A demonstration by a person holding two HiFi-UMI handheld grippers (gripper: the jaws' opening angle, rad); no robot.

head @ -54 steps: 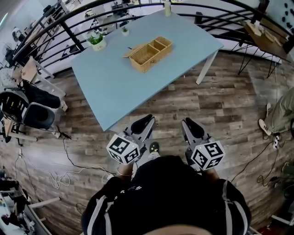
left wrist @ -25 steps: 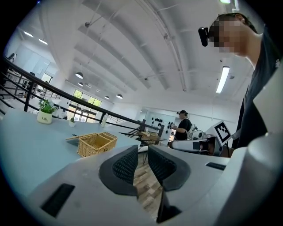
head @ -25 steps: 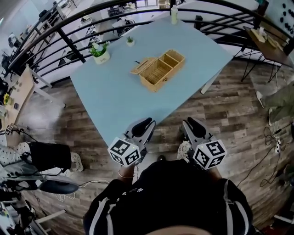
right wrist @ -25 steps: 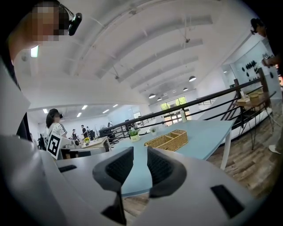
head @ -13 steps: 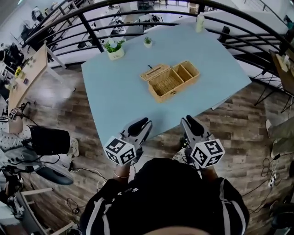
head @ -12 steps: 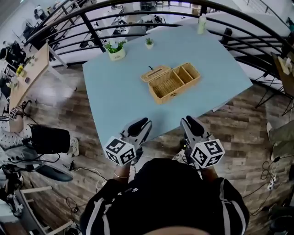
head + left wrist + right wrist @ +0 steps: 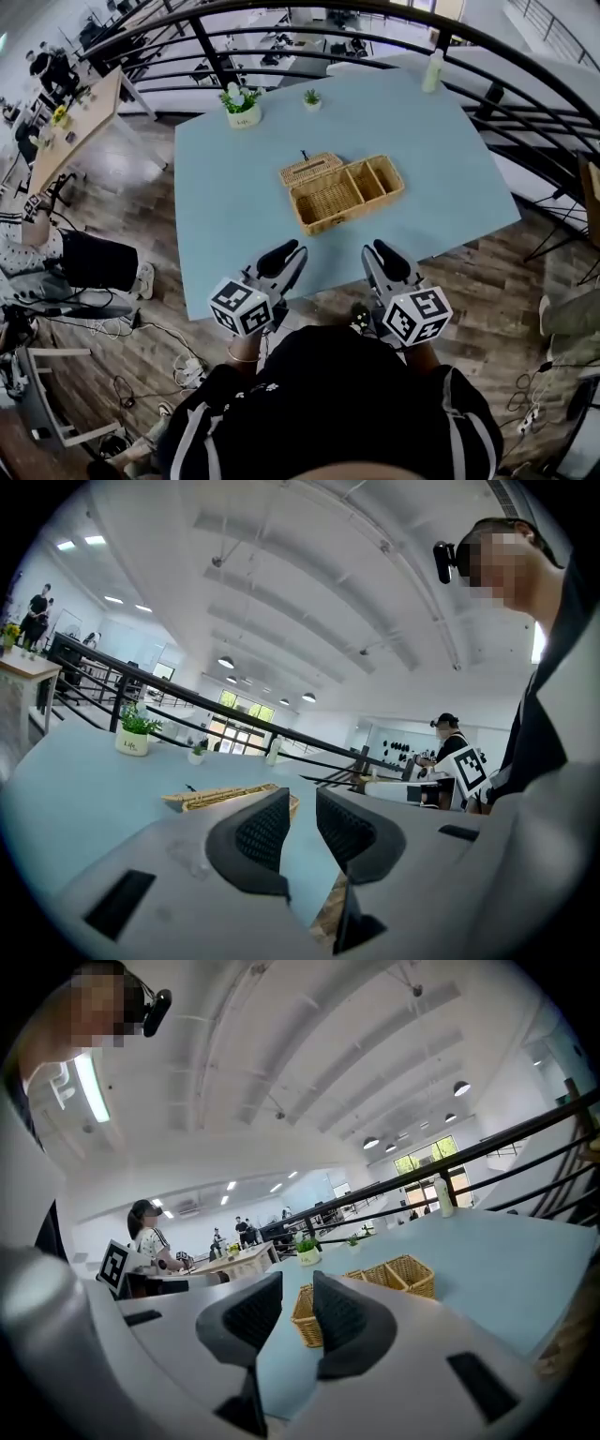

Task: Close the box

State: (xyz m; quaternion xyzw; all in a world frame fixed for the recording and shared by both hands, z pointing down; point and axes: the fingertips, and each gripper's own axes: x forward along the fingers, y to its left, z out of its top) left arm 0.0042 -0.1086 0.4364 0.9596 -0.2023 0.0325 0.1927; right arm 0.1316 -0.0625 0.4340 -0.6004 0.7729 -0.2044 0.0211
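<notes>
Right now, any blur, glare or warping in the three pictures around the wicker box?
Head view: sharp, evenly lit, fisheye bows the railing; wicker box clear. Left gripper view: dark rim, box partly hidden by a jaw. Right gripper view: strip light blooms upper left, box crisp.

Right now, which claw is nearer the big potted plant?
Left. The left claw, whose empty jaws have just been opening, is at the table edge on the side of the big potted plant; the right claw is farther across that edge.
</notes>
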